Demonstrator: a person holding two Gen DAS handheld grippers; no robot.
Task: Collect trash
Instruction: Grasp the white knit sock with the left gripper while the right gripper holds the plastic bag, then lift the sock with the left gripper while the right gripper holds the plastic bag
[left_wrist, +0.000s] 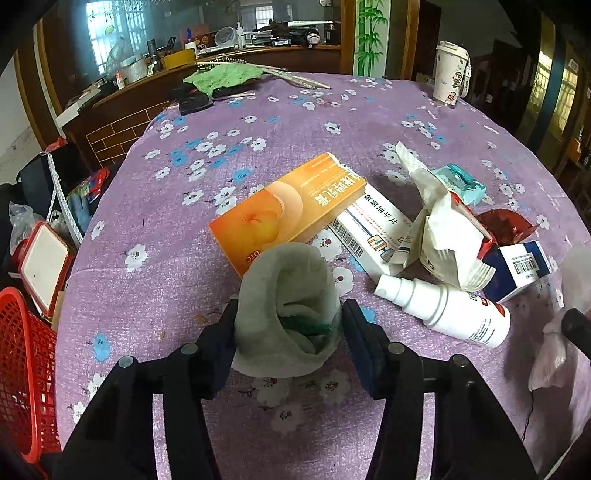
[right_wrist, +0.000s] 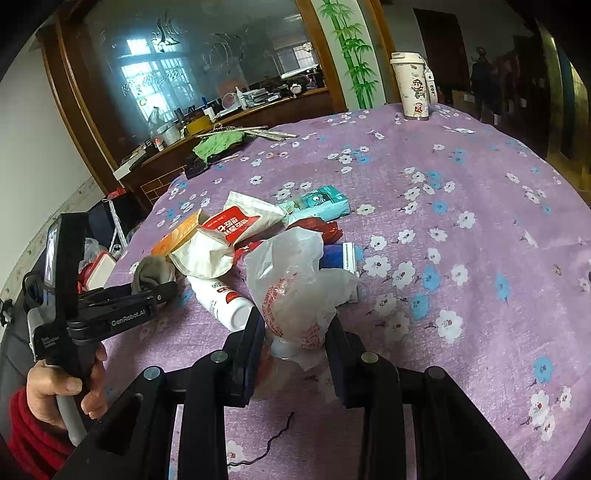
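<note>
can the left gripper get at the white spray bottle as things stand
Probably not right away: the left gripper has a grey sock between its fingers. The white spray bottle lies uncovered just beside it on the tablecloth, so once the sock is dropped the way looks free.

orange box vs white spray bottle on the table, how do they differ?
The orange box is a flat-sided carton; the white spray bottle is round. The orange box leans on a white barcode box with one end raised; the white spray bottle lies flat on the purple tablecloth. Both lie loose, in neither gripper.

Trash heap (right_wrist: 258, 236) mid-table; open tablecloth (right_wrist: 461, 295) to its right.
</note>
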